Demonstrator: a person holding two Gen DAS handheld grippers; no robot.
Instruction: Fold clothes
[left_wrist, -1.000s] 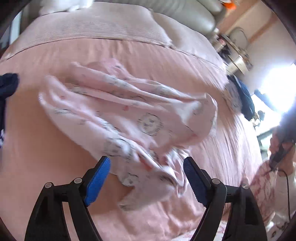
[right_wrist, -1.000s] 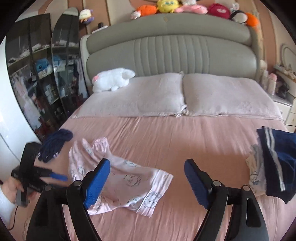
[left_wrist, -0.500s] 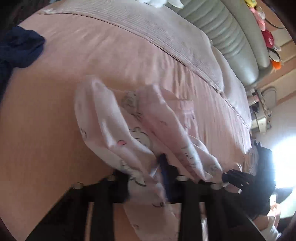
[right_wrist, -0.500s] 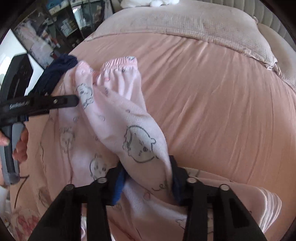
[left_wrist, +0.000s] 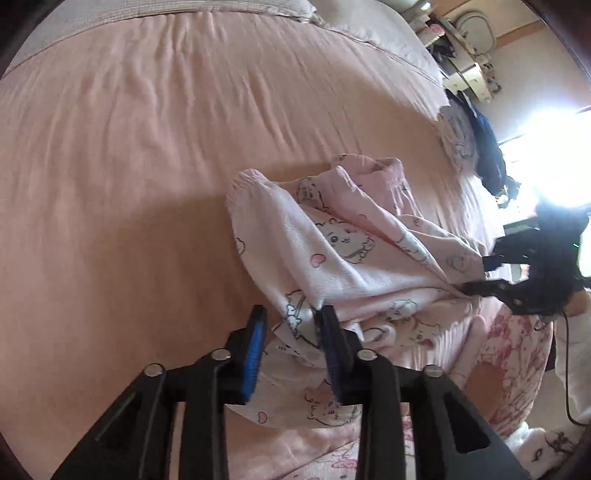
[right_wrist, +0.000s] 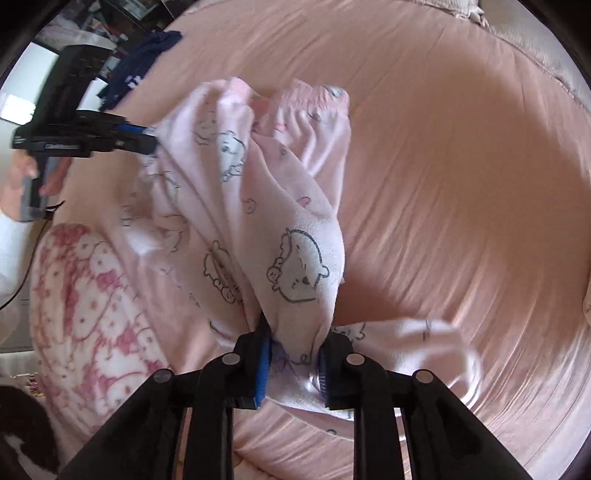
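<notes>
Pale pink pyjama trousers (left_wrist: 343, 254) with cartoon bear prints hang bunched between my two grippers above the pink bed sheet (left_wrist: 129, 166). My left gripper (left_wrist: 291, 325) is shut on one edge of the trousers; it also shows in the right wrist view (right_wrist: 147, 138). My right gripper (right_wrist: 293, 345) is shut on a fold of the trousers (right_wrist: 291, 236); it shows in the left wrist view (left_wrist: 476, 275) at the far right. The elastic waistband (right_wrist: 314, 96) points away from me.
A dark blue garment (right_wrist: 140, 70) lies at the bed's left edge. Another dark blue garment (left_wrist: 484, 147) and a pale printed one lie at the bed's right side. My legs in pink patterned pyjamas (right_wrist: 88, 295) are near the bed's front. Pillows (left_wrist: 184, 7) lie at the head.
Both grippers, open a second ago, closed on the pink trousers and lifted them off the sheet. The cloth now hangs stretched between them, drawn toward the front of the bed.
</notes>
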